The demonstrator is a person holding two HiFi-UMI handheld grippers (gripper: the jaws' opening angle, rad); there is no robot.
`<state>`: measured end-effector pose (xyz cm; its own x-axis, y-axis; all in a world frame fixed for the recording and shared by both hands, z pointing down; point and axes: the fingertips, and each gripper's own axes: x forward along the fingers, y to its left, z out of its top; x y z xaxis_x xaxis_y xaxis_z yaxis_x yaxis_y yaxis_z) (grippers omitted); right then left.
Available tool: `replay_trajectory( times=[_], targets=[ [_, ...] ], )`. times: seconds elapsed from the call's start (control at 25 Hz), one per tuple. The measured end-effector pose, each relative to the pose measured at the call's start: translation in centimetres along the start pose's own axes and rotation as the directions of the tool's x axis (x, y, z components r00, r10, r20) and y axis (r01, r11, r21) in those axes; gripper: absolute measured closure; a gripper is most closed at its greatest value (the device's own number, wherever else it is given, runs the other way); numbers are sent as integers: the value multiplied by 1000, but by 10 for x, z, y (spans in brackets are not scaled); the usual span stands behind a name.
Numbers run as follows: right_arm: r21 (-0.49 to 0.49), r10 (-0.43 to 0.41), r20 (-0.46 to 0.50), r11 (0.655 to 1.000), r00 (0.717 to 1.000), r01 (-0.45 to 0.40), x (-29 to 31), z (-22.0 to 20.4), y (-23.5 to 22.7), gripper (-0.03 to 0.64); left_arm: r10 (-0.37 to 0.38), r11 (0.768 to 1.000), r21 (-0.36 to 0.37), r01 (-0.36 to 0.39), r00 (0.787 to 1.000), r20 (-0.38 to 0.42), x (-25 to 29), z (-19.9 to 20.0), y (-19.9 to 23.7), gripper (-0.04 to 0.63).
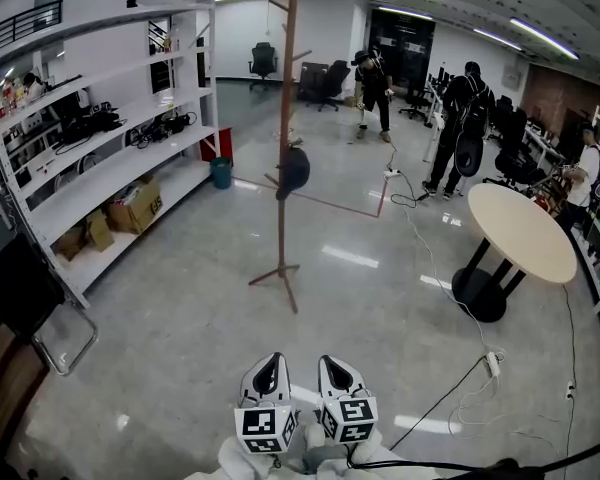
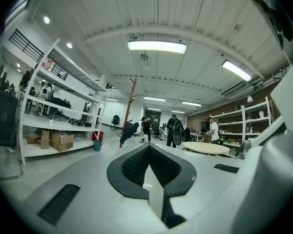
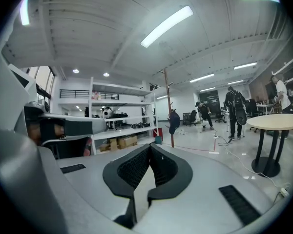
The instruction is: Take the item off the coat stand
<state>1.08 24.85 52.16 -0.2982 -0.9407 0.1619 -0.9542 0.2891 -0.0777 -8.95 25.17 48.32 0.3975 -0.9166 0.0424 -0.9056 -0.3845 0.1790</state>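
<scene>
A tall wooden coat stand [image 1: 285,148] rises from the shiny floor several steps ahead of me. A dark cap-like item [image 1: 294,171] hangs from a low peg on it. The left gripper view shows the stand [image 2: 129,108] and the item [image 2: 128,130] far off, and so does the right gripper view, with the stand [image 3: 169,106] and the item [image 3: 174,122]. My left gripper [image 1: 270,360] and right gripper [image 1: 332,363] sit side by side at the bottom of the head view, well short of the stand. Both are shut with nothing between the jaws.
White shelving [image 1: 100,118] with boxes lines the left side. A black chair [image 1: 20,288] stands at the near left. A round table [image 1: 520,230] is on the right, with cables [image 1: 430,268] and a power strip [image 1: 493,363] on the floor. Two people [image 1: 375,88] [image 1: 465,118] stand beyond the stand.
</scene>
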Motion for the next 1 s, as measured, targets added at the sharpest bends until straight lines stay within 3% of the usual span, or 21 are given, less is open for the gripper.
replay_trajectory(
  times=[0.56,1.0],
  targets=[
    [27,-29,-10,999,1000,29,46,-4,-31,607,-22,1000,21,22,1000,-16,55,-5,9,609],
    [29,-25,0,999,1000,25,94,16,-77,606,-14,999,41,14,1000,-6,121,8,5,609]
  ],
)
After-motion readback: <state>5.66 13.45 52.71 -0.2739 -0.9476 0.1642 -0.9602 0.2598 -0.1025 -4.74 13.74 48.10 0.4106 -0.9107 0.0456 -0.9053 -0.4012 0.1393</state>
